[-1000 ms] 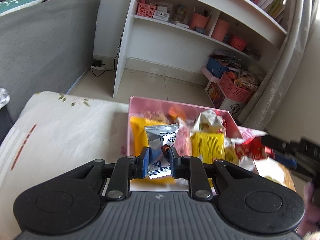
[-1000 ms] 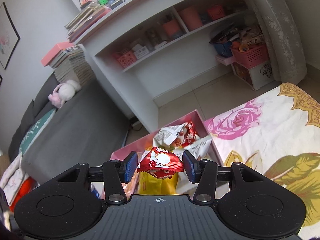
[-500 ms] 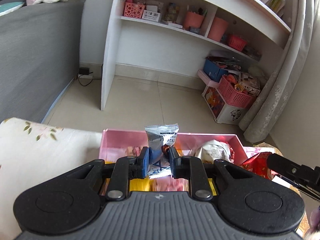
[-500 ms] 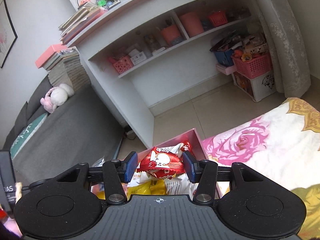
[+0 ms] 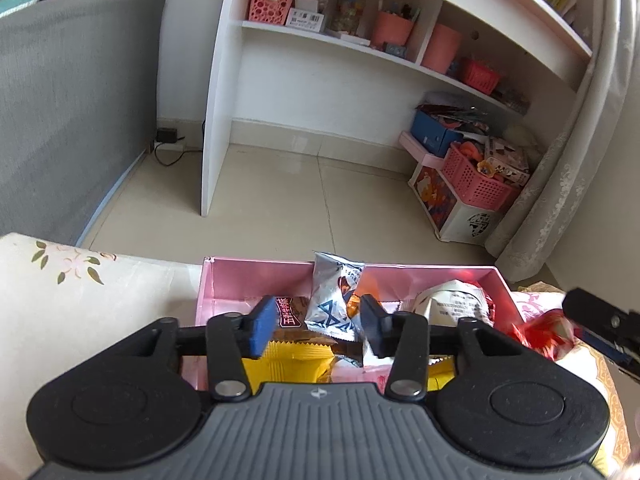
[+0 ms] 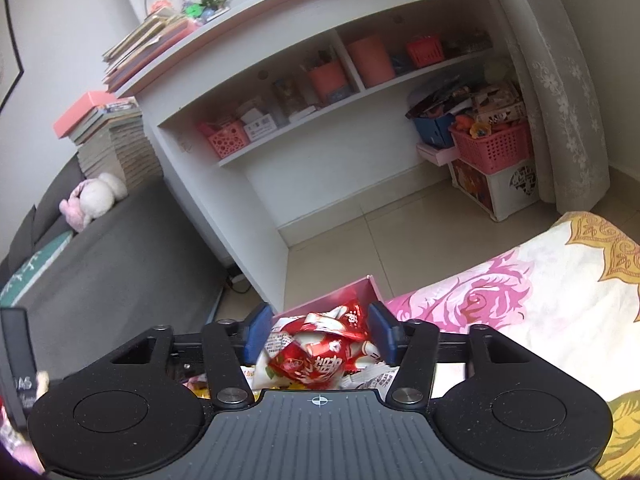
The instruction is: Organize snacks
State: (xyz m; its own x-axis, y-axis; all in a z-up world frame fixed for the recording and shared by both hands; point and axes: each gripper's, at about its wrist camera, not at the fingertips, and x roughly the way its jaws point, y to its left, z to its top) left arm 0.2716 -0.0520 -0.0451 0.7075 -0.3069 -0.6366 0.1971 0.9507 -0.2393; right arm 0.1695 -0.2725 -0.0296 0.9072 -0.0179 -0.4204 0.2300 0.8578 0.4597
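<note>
Pink box (image 5: 256,280) — both tongs opening, packets between.

We see the box (image 5: 224,284) at the far edge of the bed (image 5: 92,300), with the floor (image 5: 280,200) beyond it. In the box a foil packet (image 5: 334,300) leans against the far wall, another packet (image 5: 452,304) to its right. Behind the floor stands a shelf unit (image 5: 320,36), a sofa (image 5: 60,100) to its left, stacked baskets (image 5: 476,180) to its right.
</note>
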